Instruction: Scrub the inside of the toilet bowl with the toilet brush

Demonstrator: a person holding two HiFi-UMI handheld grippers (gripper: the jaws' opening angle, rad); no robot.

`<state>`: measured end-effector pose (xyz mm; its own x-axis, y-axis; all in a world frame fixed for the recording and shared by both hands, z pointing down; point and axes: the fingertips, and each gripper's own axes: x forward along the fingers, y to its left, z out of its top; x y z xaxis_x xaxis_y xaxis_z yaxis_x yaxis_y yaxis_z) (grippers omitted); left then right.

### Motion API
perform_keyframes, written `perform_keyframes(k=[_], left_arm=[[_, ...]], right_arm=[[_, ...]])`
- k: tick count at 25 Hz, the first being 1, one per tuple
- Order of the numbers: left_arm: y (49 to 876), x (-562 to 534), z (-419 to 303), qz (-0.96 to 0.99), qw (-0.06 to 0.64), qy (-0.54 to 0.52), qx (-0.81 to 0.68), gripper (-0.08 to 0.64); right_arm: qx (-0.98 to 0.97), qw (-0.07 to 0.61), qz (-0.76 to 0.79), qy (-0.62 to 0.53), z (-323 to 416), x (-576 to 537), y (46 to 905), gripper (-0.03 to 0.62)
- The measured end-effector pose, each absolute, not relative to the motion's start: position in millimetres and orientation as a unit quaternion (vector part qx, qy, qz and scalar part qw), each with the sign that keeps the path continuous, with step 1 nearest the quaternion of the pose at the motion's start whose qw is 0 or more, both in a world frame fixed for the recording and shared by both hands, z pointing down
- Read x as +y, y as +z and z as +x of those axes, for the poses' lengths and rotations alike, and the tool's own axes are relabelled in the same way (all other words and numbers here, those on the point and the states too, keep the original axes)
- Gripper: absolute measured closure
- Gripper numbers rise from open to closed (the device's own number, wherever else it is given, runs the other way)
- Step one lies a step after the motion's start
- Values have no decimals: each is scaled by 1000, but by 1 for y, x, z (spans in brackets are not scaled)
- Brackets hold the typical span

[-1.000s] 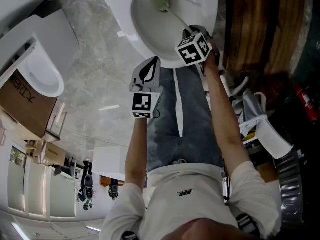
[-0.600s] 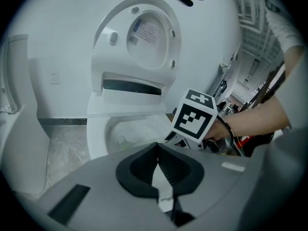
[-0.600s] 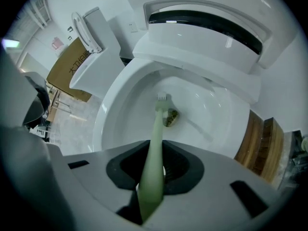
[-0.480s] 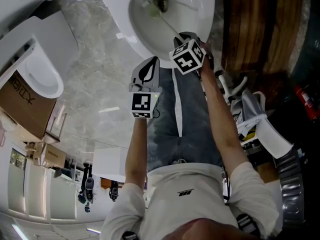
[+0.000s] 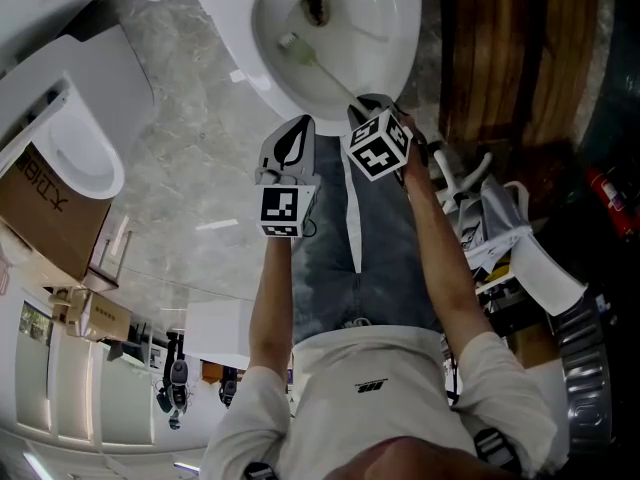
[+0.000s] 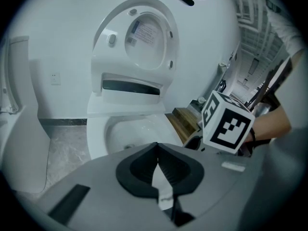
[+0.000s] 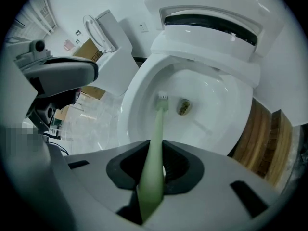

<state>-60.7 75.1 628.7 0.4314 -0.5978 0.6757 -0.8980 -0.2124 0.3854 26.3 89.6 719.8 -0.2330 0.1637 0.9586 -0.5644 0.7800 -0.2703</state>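
The white toilet bowl [image 5: 390,28] lies open at the top of the head view, with its lid [image 6: 139,32] raised. My right gripper [image 5: 367,105] hovers over the near rim, shut on the pale green toilet brush handle [image 7: 156,143]. The brush head [image 7: 162,99] rests against the bowl's inner left wall, beside the brownish drain hole [image 7: 184,106]. The same brush head [image 5: 290,41] shows left of the drain in the head view. My left gripper [image 5: 298,130] hangs just left of the right one, outside the rim, shut with nothing between its jaws [image 6: 158,165].
A second white toilet [image 5: 70,138] and a cardboard box [image 5: 45,208] stand to the left on the grey marble floor [image 5: 200,148]. A wooden panel [image 5: 510,58] and clutter with a red extinguisher [image 5: 608,203] flank the right. The person's jeans [image 5: 370,238] are below.
The brush head has slid from the far side near the drain to the bowl's left wall, nearer me. My right gripper drew back slightly. The left gripper stayed put.
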Motion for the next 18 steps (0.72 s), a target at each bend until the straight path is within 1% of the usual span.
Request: perform_keyframes(k=[8,18], left_arm=[[627,75,-55,758,380,198,-493,551],[630,73,-46,763,381,206,-480,551]], right_arm=[[-706,623,132,310,52,123,712,531],[-659,645,169,348,83,150,719,531]])
